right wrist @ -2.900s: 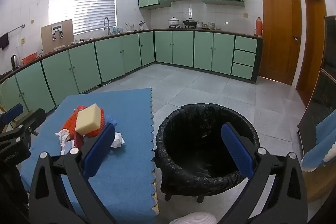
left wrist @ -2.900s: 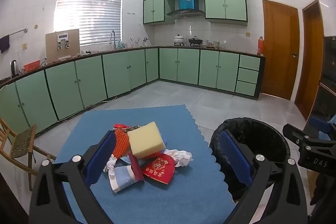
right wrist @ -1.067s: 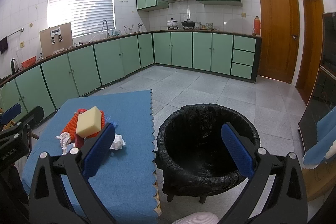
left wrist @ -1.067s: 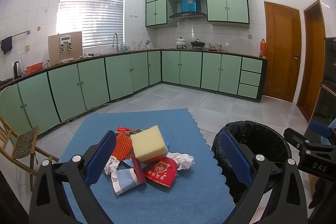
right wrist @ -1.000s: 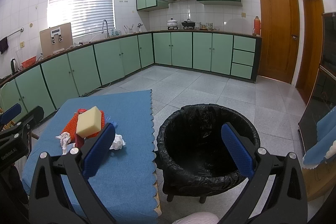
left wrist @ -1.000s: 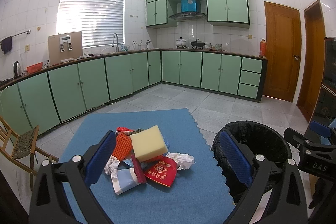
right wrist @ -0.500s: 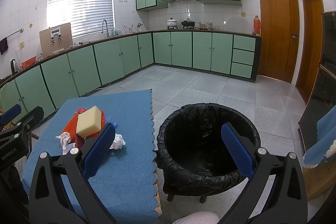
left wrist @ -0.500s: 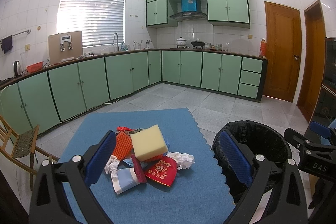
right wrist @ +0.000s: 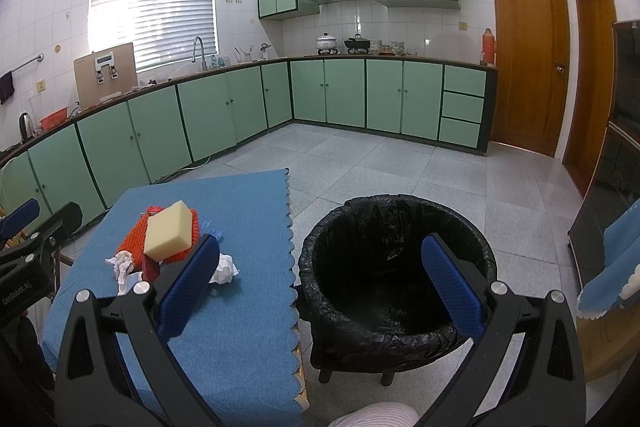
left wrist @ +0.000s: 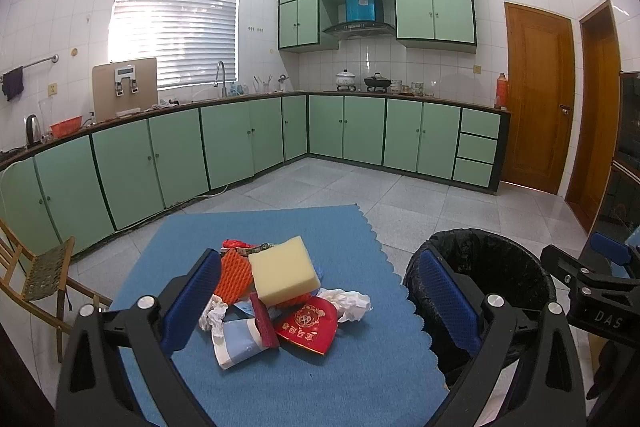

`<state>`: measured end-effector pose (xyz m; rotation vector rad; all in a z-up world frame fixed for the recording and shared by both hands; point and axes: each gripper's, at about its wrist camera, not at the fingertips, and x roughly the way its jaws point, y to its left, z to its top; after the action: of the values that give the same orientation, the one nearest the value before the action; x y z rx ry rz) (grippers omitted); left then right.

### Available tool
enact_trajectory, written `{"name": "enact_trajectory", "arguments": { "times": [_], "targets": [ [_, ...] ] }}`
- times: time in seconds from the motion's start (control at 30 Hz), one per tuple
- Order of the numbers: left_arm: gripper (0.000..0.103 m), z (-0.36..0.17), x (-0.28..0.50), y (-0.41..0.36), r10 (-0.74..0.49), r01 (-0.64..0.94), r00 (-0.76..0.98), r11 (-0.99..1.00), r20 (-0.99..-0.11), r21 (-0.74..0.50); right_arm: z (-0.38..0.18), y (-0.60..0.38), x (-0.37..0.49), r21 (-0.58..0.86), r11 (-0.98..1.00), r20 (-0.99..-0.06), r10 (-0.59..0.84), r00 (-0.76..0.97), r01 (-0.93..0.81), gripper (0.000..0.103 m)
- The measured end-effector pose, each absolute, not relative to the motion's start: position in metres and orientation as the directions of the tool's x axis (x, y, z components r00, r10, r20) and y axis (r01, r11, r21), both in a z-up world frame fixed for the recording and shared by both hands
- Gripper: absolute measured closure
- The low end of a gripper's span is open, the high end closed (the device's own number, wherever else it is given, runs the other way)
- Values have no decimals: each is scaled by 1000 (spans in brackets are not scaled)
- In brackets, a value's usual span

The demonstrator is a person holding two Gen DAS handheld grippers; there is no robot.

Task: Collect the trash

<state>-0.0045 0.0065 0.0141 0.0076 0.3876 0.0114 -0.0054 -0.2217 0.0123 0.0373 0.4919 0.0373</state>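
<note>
Grippers hovering level above a table draped in a blue cloth, both facing a green-cabinet kitchen. The left gripper is pointing at a small heap of trash near the cloth's middle; its blue-padded fingers are standing wide apart and gripping nothing. The right gripper is aiming over a black-lined trash bin standing on the floor just beside the cloth's scalloped edge, its jaws likewise spread wide and holding nothing.

The heap is carrying a pale yellow sponge on top, resting tilted on orange foam netting. A red paper envelope is lying at the front, with crumpled white tissue to its right and a light blue wrapper to its left. A dark red strip is crossing the wrapper; what it is cannot be told.

The left finger of each gripper is covering part of the heap, and the items under the sponge are mostly hidden. The bin's interior is showing only dark liner. A pale striped shape is being cut off at the bottom edge of the right view.
</note>
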Motion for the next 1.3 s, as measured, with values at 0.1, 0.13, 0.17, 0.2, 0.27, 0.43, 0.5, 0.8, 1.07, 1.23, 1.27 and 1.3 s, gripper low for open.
{"name": "enact_trajectory", "arguments": {
  "times": [0.1, 0.13, 0.17, 0.2, 0.27, 0.43, 0.5, 0.8, 1.07, 1.23, 1.27, 1.3],
  "targets": [
    [6, 10, -4, 7, 14, -11, 925, 1000, -379, 9, 11, -221, -5, 44, 999, -471, 43, 881, -26, 5],
    [6, 10, -4, 7, 13, -11, 925, 1000, -379, 8, 11, -221, -5, 46, 999, -471, 45, 881, -26, 5],
    [6, 10, -4, 7, 13, -11, 925, 1000, -379, 8, 11, -221, -5, 47, 999, -470, 45, 881, -26, 5],
    [6, 10, -4, 7, 13, -11, 925, 1000, -381, 7, 11, -221, -5, 47, 999, -471, 45, 881, -26, 5],
    [6, 6, -1, 7, 15, -14, 923, 1000, -385, 5, 10, -220, -5, 47, 998, -471, 49, 881, -30, 5],
    [6, -4, 6, 18, 55, -55, 922, 998, -383, 12, -3, -210, 5, 41, 998, -485, 60, 873, -46, 5],
    [6, -10, 10, 29, 99, -95, 922, 995, -375, 28, -12, -204, 10, 38, 998, -503, 67, 862, -56, 5],
    [6, -55, 28, 109, 267, -271, 871, 961, -412, 50, -48, -157, 47, 72, 987, -551, 157, 819, -141, 5],
    [6, -93, 44, 146, 322, -317, 822, 944, -469, 92, -80, -96, 83, 66, 970, -543, 233, 807, -235, 8],
    [6, -110, 56, 156, 329, -322, 802, 941, -499, 104, -93, -69, 105, 86, 956, -551, 281, 786, -281, 17],
    [6, -110, 58, 157, 332, -325, 801, 940, -497, 105, -96, -60, 110, 94, 950, -551, 298, 780, -297, 17],
    [7, -111, 60, 159, 336, -328, 801, 939, -495, 105, -98, -54, 115, 95, 946, -553, 309, 774, -310, 18]
  ]
}}
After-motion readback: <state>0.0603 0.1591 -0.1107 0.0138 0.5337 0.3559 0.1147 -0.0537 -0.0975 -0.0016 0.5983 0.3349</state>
